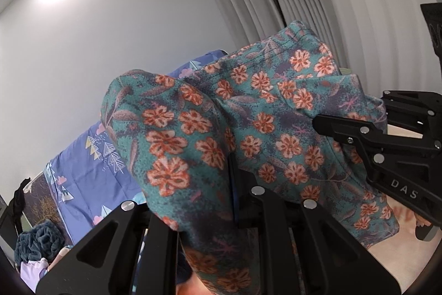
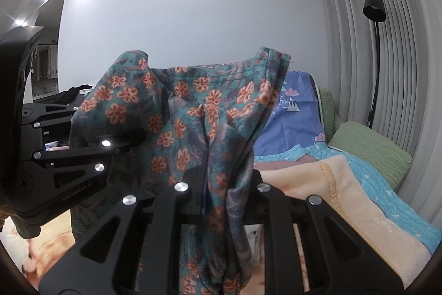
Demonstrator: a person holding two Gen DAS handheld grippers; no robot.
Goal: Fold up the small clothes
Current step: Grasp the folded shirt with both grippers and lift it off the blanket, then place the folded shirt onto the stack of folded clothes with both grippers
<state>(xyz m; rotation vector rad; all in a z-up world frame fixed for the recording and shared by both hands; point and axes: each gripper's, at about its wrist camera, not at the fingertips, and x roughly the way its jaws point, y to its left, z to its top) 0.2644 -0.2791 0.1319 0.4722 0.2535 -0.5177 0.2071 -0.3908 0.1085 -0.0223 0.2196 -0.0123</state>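
A small teal garment [image 1: 262, 107] printed with orange flowers hangs in the air between both grippers. My left gripper [image 1: 221, 184] is shut on one bunched edge, and the cloth drapes over its fingers and hides the left one. My right gripper [image 1: 331, 120] comes in from the right and is shut on the other side. In the right wrist view the garment [image 2: 193, 101] fills the middle, pinched between the fingers of my right gripper [image 2: 226, 179]. The left gripper [image 2: 132, 138] reaches in from the left, its tips buried in the fabric.
Below lies a bed with a peach blanket [image 2: 345, 198], a light blue quilt [image 2: 392, 201] and a green pillow [image 2: 370, 145]. A purple patterned sheet [image 2: 292, 112] stands behind. A black floor lamp [image 2: 374, 4] and grey curtains [image 2: 408, 73] are on the right. Bundled clothes [image 1: 38, 242] sit far left.
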